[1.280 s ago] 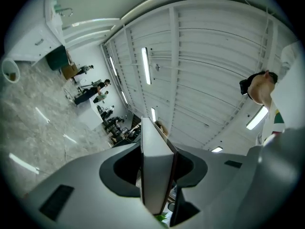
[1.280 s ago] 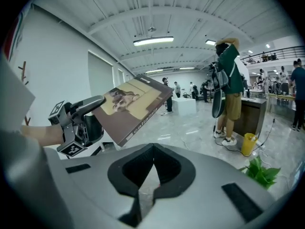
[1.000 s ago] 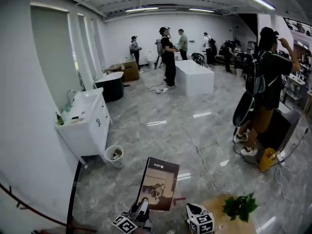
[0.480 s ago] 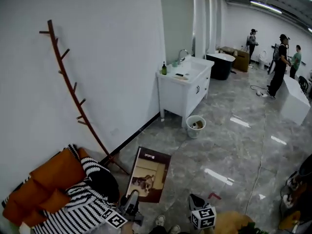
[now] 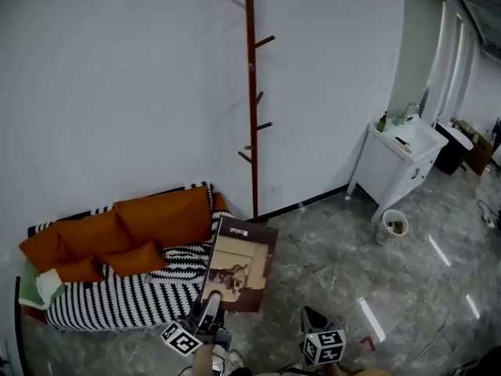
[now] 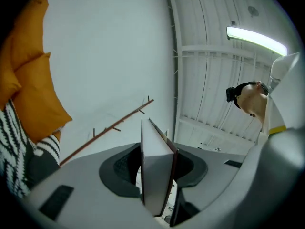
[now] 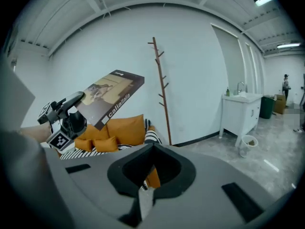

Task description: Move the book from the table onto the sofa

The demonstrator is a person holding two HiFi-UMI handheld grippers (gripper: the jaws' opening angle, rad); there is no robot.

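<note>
Book (image 5: 239, 265) stands upright, long axis vertical, clamped in left tongs (image 5: 210, 308); right tongs (image 7: 144, 194) together.

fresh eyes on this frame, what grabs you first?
The book, clamped upright in the left gripper, low in the middle of the head view and just in front of the striped sofa. After that, the orange cushions on the sofa at lower left, and the tall brown coat rack against the white wall by the sofa's right end.
</note>
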